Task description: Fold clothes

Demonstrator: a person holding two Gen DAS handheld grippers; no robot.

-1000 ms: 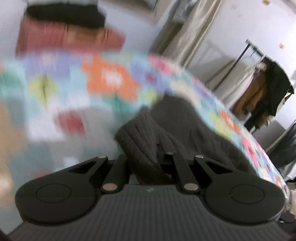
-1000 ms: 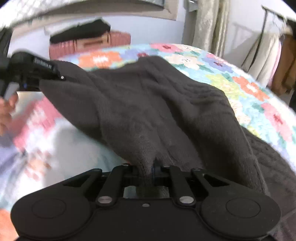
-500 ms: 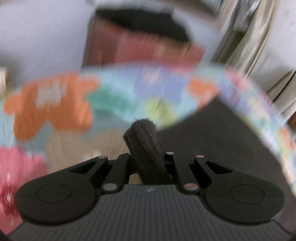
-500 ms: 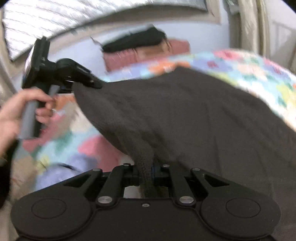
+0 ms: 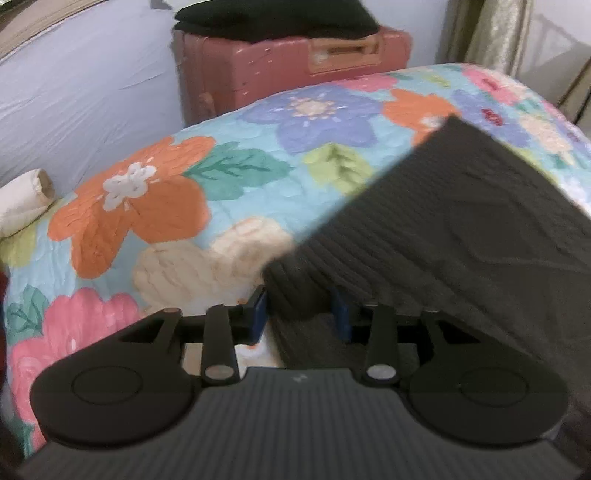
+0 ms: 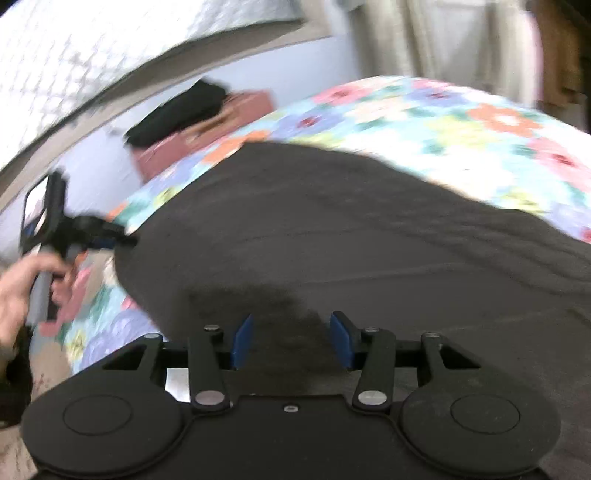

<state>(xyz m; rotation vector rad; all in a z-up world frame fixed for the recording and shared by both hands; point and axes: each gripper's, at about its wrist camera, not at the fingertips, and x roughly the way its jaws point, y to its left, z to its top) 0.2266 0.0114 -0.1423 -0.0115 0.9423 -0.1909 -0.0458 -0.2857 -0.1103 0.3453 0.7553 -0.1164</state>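
left tool (image 5: pixel 300 308): jaws parted, blue pads visible on both sides. the near left corner of the sweater (image 5: pixel 461 236) lies between the pads. the left pad stands just beside the cloth edge; whether the pads press the cloth cannot be told.

right tool (image 6: pixel 291 341): jaws parted, a clear gap on each side between the blue pads and the cloth. the sweater (image 6: pixel 351 236) lies flat under and ahead of this tool, its near edge passing between the pads. no grip is shown.

sweater: dark grey knit, spread on the bed (image 5: pixel 221 192), which carries a floral quilt. in the left wrist view it runs from the tool to the far right, with a straight edge slanting from the near left corner to a far corner. in the right wrist view it covers most of the near and middle bed, with quilt showing at far right and near left.

in the right wrist view the left tool (image 6: pixel 122 240) sits at the left corner of the sweater, held by a hand (image 6: pixel 29 284).

beyond the far end of the bed stands a pink suitcase (image 5: pixel 280 70) with folded black cloth (image 5: pixel 273 18) on top. both views are motion-blurred.
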